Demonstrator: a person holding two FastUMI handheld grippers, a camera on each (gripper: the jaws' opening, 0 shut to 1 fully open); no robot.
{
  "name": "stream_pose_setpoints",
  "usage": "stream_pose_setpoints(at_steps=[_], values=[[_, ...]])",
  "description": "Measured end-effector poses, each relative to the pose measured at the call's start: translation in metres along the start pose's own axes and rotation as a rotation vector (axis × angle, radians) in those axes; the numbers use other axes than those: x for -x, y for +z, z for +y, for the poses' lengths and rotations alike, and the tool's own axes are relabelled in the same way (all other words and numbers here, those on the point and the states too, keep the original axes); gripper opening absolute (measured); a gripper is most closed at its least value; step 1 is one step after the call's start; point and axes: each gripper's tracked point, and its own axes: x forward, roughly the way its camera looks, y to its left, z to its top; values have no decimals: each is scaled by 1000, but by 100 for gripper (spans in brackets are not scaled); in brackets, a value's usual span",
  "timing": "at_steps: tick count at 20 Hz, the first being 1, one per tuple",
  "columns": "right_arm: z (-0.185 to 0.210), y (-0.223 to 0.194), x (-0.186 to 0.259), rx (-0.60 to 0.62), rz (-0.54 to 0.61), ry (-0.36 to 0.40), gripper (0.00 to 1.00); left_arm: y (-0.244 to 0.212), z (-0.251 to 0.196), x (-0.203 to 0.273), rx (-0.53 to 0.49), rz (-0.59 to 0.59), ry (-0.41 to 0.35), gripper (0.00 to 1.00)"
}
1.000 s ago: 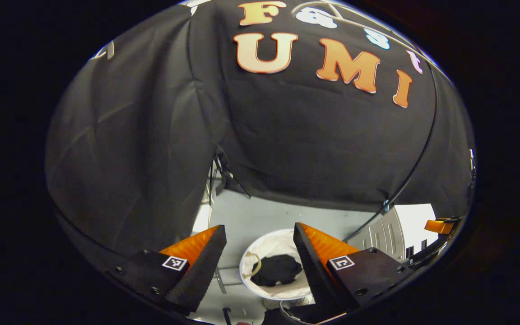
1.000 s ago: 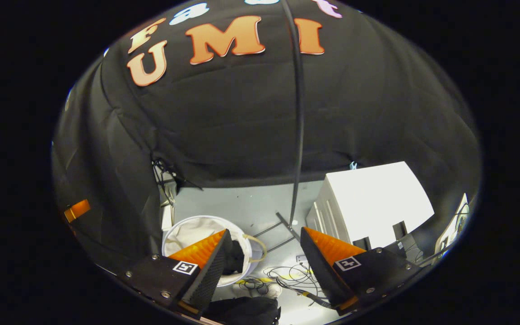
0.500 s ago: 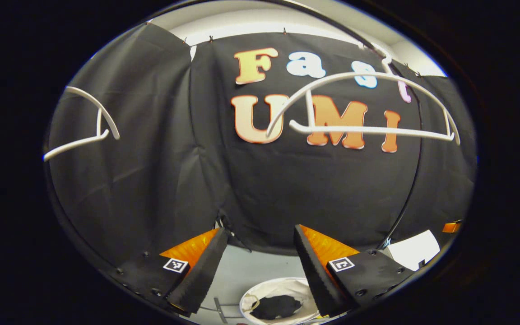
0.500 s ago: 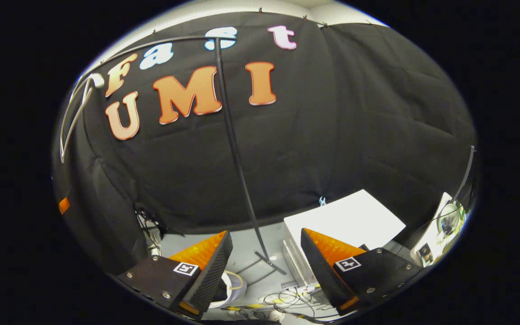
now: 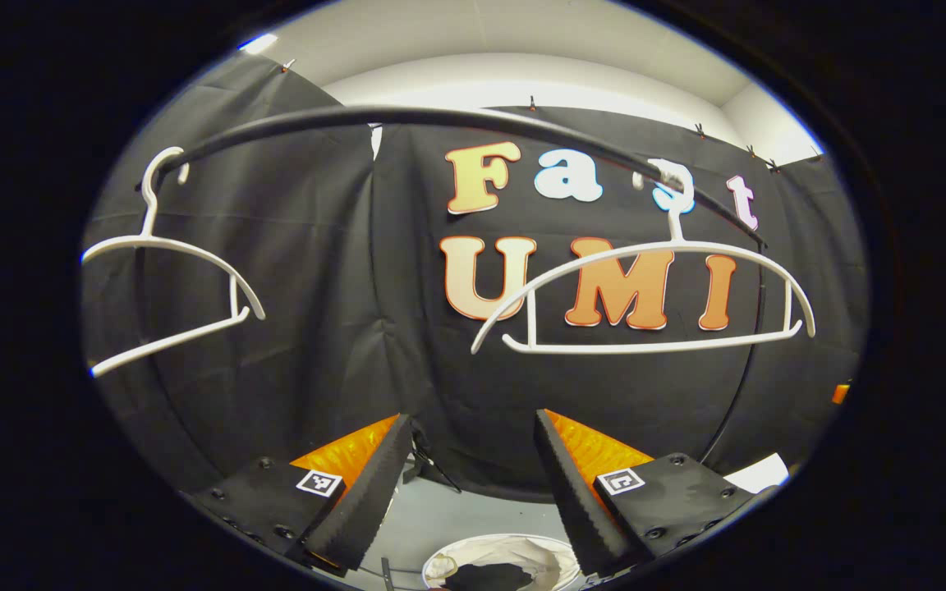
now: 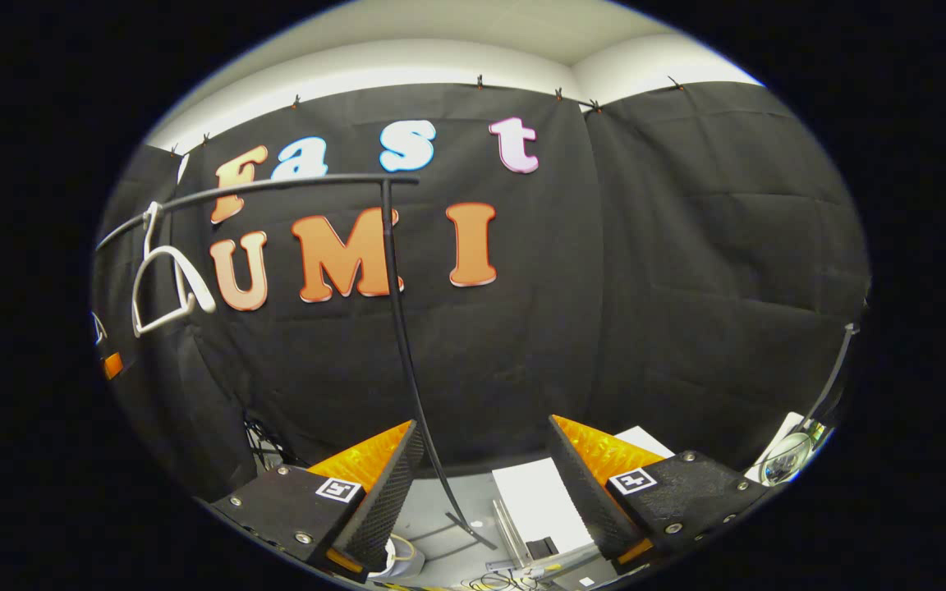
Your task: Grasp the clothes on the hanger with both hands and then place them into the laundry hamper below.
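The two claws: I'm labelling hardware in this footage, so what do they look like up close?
Each claw, left and right, has two wedge-shaped fingers tapering toward the tip, with ridged, sawtooth-textured inner faces. Each finger sits on a flat black plate fixed with small screws. Each plate carries a small square black-and-white marker tag. No cable on either claw is visible.
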Motion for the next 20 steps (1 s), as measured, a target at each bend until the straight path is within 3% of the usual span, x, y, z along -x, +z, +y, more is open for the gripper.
stream_pose_setpoints(at_steps=[2,3,4,9,14,20], values=[[3,18,3,19,-46,25,94,15,-1,10,-24,-35,21,97],[3,27,5,33,-71,32,94,24,0,14,-37,-55,37,94],[4,37,9,47,-97,41,94,32,1,19,-41,-74,51,100],[11,77,27,77,-222,89,94,58,4,42,-24,-142,77,95],[12,85,38,102,-280,124,94,66,5,49,-9,-175,109,94],[1,80,33,95,-264,133,94,79,-5,60,-20,-221,112,94]])
